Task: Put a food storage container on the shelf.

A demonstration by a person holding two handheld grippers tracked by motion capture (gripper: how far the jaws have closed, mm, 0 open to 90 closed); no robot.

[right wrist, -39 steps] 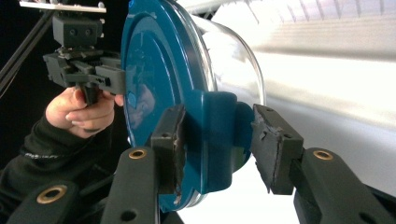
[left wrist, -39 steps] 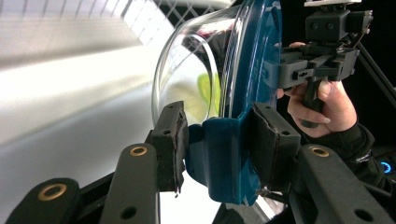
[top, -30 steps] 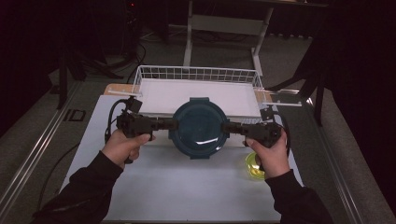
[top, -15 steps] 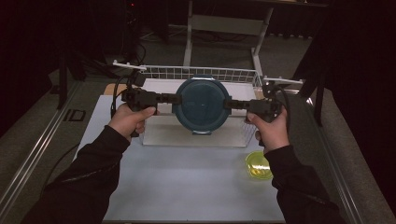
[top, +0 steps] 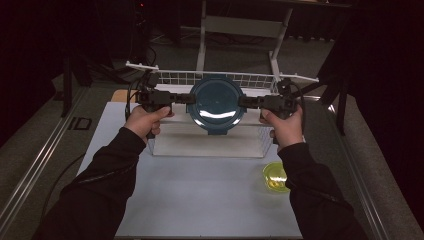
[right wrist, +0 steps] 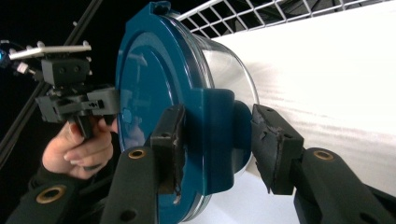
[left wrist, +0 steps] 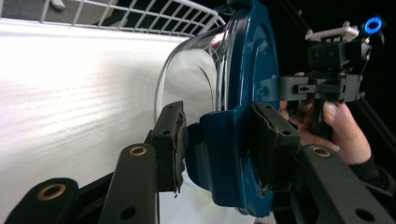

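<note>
Container (top: 216,104), glass w/ blue lid, clamped by side tabs betw. left gripper (top: 184,98) & right gripper (top: 246,101); held tilted above wire basket (top: 175,78). Lifted; not yet set down. Goal unknown.

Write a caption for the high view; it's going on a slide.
Two hand-held grippers, left and right, clamp a blue-lidded glass container above a white wire basket.

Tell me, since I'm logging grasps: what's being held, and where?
The round clear glass container with blue lid, clamped at opposite lid side tabs by left tongs and right tongs.
</note>
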